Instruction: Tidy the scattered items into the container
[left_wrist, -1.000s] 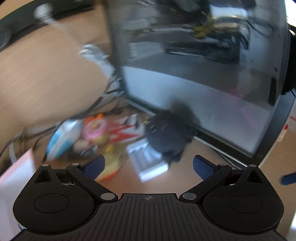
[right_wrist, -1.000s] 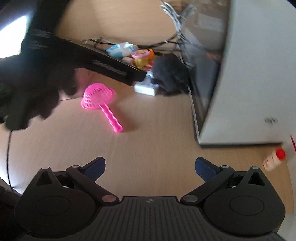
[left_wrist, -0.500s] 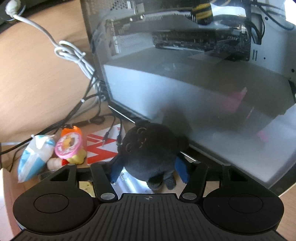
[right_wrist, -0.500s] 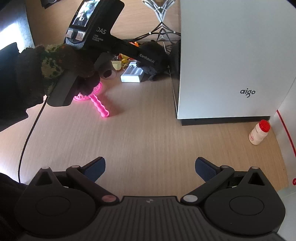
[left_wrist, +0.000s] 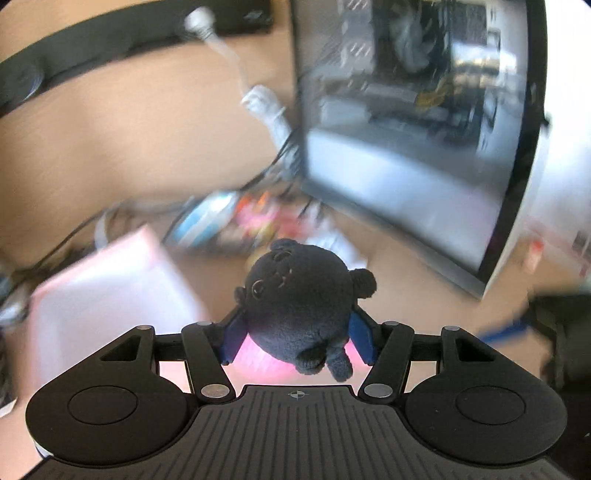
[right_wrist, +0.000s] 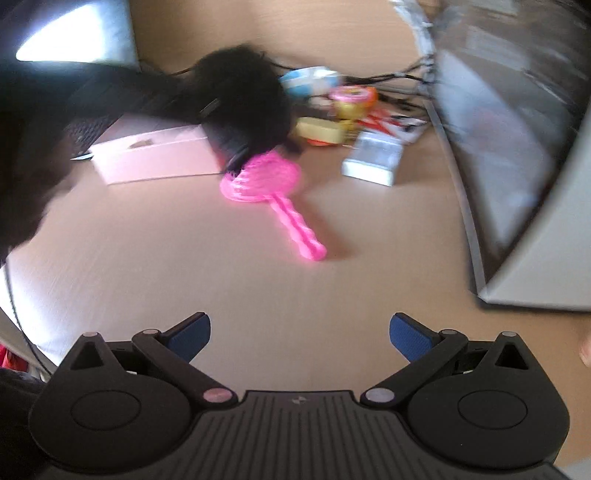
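Plush (left_wrist: 295, 295), black and round, clamped between blue pads (left_wrist: 233, 338) of left gripper (left_wrist: 295, 341), lifted clear of desk (left_wrist: 110, 140). Left wrist view: heavy blur everywhere but plush and gripper. Pink box (left_wrist: 107, 284) lower left, just beside and below plush; likely the container. Pink glow under plush, source not clear. Heap of small items beyond, smeared past naming: blue-white packet (left_wrist: 207, 221), something pink and orange. Glass-sided computer case (left_wrist: 413, 122) to the right, cables (left_wrist: 284, 155) at its corner. One item in hand, not yet in box.

Right wrist view: right gripper (right_wrist: 300, 338) wide open, nothing between pads, hanging over bare desk. Plush (right_wrist: 240, 99) seen as dark blur above far end of box (right_wrist: 155, 155), close over it, not yet released as far as can be judged. Box top looks flat and pale; open or lidded, cannot tell. Pink strainer (right_wrist: 269, 192) lying on desk just beside box, handle pointing toward camera. Silver-white pack (right_wrist: 373, 160) nearer the case. Yellow thing (right_wrist: 319, 131), pink-topped cup (right_wrist: 352, 98) and packet (right_wrist: 310, 79) bunched behind, over red-white card (right_wrist: 391, 122).

Progress, as judged: early. Nothing visibly inside box. Plush about to go in; strainer, pack, cup, yellow thing and packet all left to gather. Strainer nearest for the free right gripper.
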